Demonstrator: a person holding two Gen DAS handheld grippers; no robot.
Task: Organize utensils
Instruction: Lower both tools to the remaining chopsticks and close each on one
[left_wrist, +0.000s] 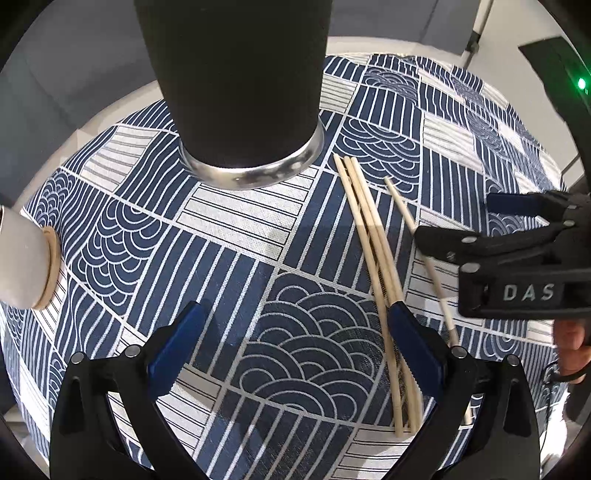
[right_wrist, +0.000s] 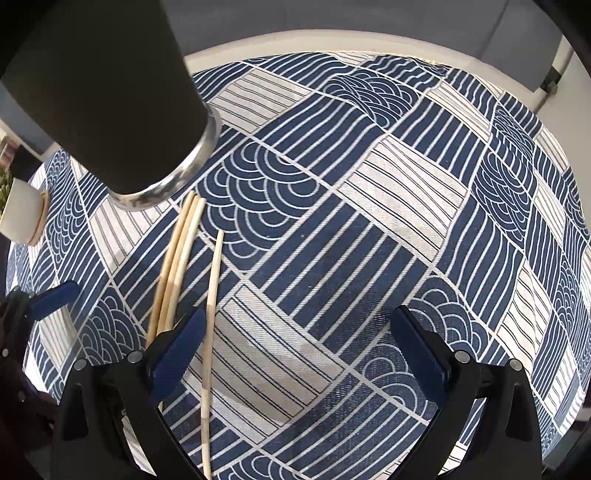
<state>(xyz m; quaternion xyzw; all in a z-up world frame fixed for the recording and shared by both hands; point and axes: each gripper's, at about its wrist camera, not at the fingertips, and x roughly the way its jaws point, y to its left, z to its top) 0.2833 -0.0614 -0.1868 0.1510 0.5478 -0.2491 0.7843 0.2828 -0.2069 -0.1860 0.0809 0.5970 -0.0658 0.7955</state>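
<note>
— Counting the tools first, how many grippers show, and how do they stand?

— Two. The left gripper (left_wrist: 295, 354) holds its black arms and blue ribbed pads spread wide, gripping nothing; its right pad hangs over a bundle of sticks. The right gripper (right_wrist: 297, 347) is spread just as wide and equally empty, and one lone stick runs beside its left pad.

— And the sticks themselves?

— Four chopsticks in all, pale wood, thin and round, tapering toward the far ends. A cluster of three chopsticks (left_wrist: 373, 243) lies pressed side by side on the cloth; the single chopstick (right_wrist: 211, 314) lies just beside them, apart and slightly angled.

— What stands beyond their tips?

— One tall tumbler (left_wrist: 236, 81), matte black, narrowing downward to a shiny bare-metal base ring. It stands upright, with the tips of the three chopsticks near its foot.

— Anything else?

— One white pot (right_wrist: 20, 210) on a round wooden coaster (left_wrist: 50, 269) at the far left, green leaves showing in it. Everything rests on one woven tablecloth (right_wrist: 369, 258), navy and off-white, printed with stripe panels and scalloped wave arcs.
</note>
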